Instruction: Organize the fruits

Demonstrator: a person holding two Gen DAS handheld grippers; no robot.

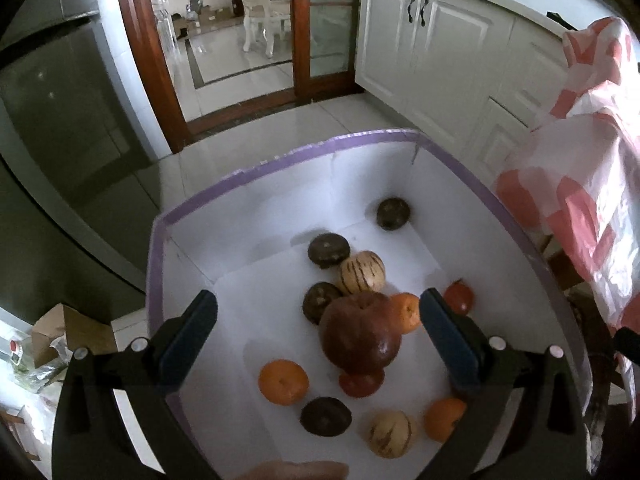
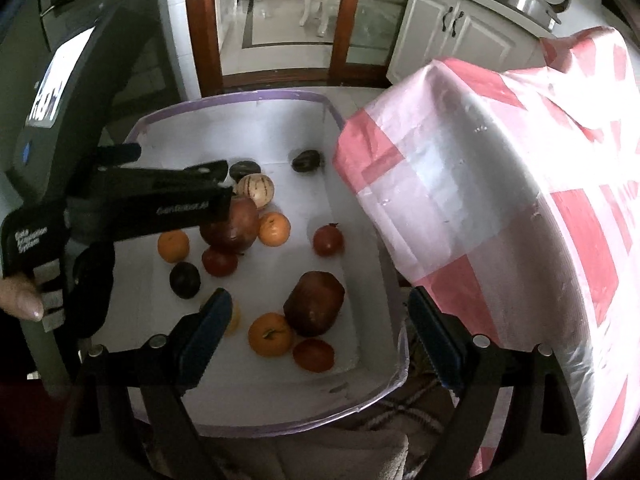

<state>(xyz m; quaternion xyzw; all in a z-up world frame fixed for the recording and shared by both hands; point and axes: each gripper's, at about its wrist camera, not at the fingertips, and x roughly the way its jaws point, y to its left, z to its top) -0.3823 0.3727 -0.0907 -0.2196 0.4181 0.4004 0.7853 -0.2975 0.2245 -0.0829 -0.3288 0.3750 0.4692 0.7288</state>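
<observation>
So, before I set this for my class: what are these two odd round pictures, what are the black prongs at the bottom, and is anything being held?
There is no robot here. A person holds a hand tool with two fingers in each hand, and a wide-angle camera on each tool looks along its fingers. One picture comes from the left gripper, the other from the right gripper; the right view also shows the left tool from the side, with the person's hand on it.

Both look down into a white box with a purple rim. In it lie loose fruits: a large apple, oranges, striped melons, dark round fruits and small red ones. A pink-and-white bag hangs beside the box.

Both pairs of fingers stand wide open above the fruit. Nothing is held.
</observation>
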